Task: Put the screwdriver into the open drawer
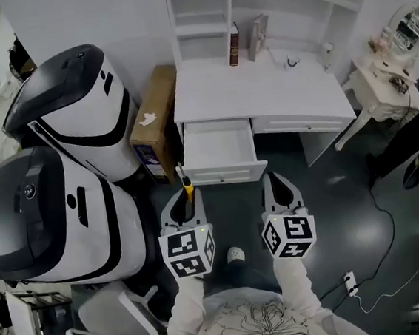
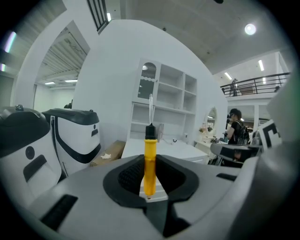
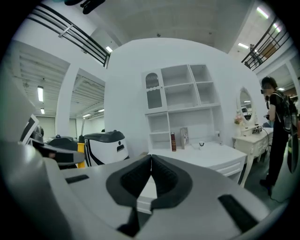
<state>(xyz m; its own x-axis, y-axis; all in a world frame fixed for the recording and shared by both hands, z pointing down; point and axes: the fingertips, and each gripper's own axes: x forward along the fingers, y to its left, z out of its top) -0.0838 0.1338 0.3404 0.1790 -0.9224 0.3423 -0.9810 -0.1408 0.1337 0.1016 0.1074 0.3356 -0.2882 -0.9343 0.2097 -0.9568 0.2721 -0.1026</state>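
We hold the screwdriver [image 1: 188, 189] just in front of the drawer [image 1: 218, 146].
Our left gripper [image 1: 188, 200] pinches its yellow handle, low in the middle of the frame, and it stands up tall. Our right gripper [image 1: 280, 187] is squeezed closed on nothing. If we let go too soon, it could drop on the floor [image 1: 323, 188]. If we go in too low, it could bump the drawer's front and slip out.

One screwdriver [image 1: 188, 190], one open drawer [image 1: 218, 152], two books [image 1: 234, 45] on one bench [image 1: 261, 91], two white machines [image 1: 76, 103], one cardboard box [image 1: 153, 113], plus left gripper [image 1: 185, 197] and right gripper [image 1: 276, 182].
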